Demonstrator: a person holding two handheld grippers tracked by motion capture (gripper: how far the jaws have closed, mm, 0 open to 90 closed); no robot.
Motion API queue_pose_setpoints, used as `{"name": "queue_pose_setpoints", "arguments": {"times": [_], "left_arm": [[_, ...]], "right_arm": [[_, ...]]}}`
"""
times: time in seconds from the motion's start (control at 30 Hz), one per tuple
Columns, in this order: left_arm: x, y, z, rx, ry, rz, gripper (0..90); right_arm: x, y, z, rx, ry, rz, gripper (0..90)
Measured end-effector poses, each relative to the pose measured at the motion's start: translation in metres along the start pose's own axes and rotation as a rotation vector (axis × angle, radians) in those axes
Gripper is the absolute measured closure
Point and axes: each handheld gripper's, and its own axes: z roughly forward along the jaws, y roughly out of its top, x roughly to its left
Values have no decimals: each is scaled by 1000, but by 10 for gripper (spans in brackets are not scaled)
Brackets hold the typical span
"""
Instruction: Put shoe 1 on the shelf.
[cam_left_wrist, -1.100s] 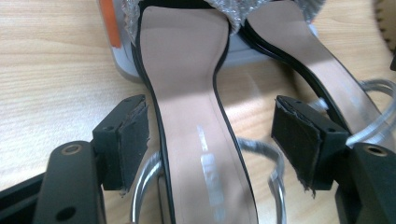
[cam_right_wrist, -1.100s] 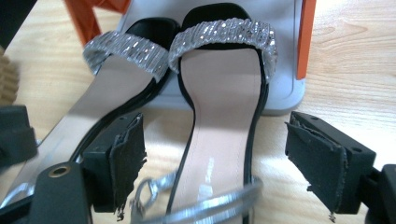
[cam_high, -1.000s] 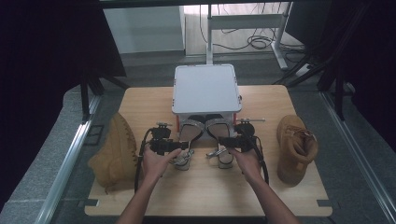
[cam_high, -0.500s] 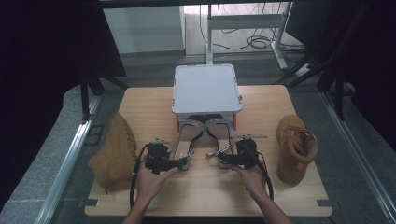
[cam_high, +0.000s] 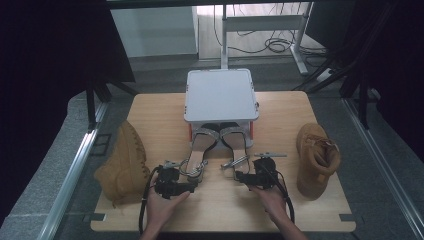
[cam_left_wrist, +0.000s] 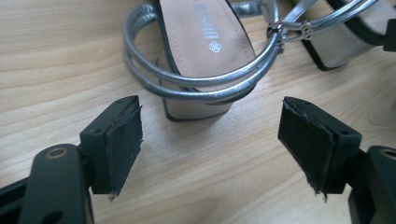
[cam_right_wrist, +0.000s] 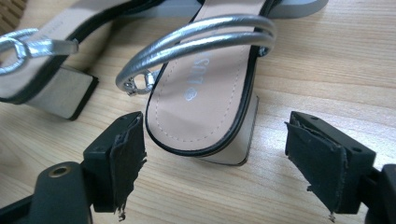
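Figure legend. I am holding the left gripper (cam_high: 191, 186) with its jaws spread wide and nothing between them; in the left gripper view the worn black pads (cam_left_wrist: 122, 140) are flanking bare wood, and the block heel of the left silver strappy sandal (cam_left_wrist: 205, 70) is lying just beyond them at 12 o'clock, not touching. I am holding the right gripper (cam_high: 241, 176) likewise spread and empty; in the right gripper view the heel of the right silver strappy sandal (cam_right_wrist: 205, 116) is sitting between the two pad lines at 12 o'clock, just ahead of the tips.

Moving outward, both sandals are resting on the light wooden tabletop (cam_high: 280, 210) with toes tucked beneath the white square lidded box (cam_high: 220, 95) at 12 o'clock. One tan suede boot (cam_high: 125, 165) is lying at 9 o'clock of the left gripper; another tan boot (cam_high: 315, 160) is standing at 3 o'clock of the right gripper.

Risks, as I judge them: the thin looped ankle straps are standing proud of each heel, so jaws closing high would be pinching strap alone and the sandal would be swinging or slipping. The frayed pad edges may be snagging the buckle. Pushing forward before closing could be shoving the toes farther under the box.
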Motion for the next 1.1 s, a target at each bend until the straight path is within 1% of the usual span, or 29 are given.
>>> {"name": "queue_pose_setpoints", "arguments": {"times": [0.1, 0.2, 0.27, 0.3, 0.5, 0.63, 0.8, 0.93, 1.0, 1.1], "left_arm": [[-3, 5, 6, -4, 11, 8, 221], [-4, 12, 14, 8, 31, 6, 220], [-4, 15, 18, 16, 37, -1, 220], [-4, 17, 21, 21, 41, 4, 219], [-2, 20, 31, 32, 49, -21, 228], [-1, 21, 35, 39, 49, -27, 241], [0, 23, 39, 53, 44, -34, 249], [-1, 25, 42, 64, 53, -23, 261], [-2, 27, 43, 64, 57, -20, 270], [-3, 28, 44, 53, 67, -17, 274]], "right_arm": [[2, 0, 5, 5, -9, -10, 202], [3, 1, 10, 15, -11, -13, 202], [4, 1, 14, 14, -15, -14, 202], [5, 1, 15, 17, -18, -19, 202], [6, 3, 26, 23, -31, -15, 203], [12, 3, 33, 28, -56, -36, 206], [16, 5, 36, 47, -80, -54, 225], [18, 8, 39, 64, -103, -70, 235], [19, 8, 41, 68, -113, -70, 243], [18, 9, 43, 73, -121, -70, 254]]}}
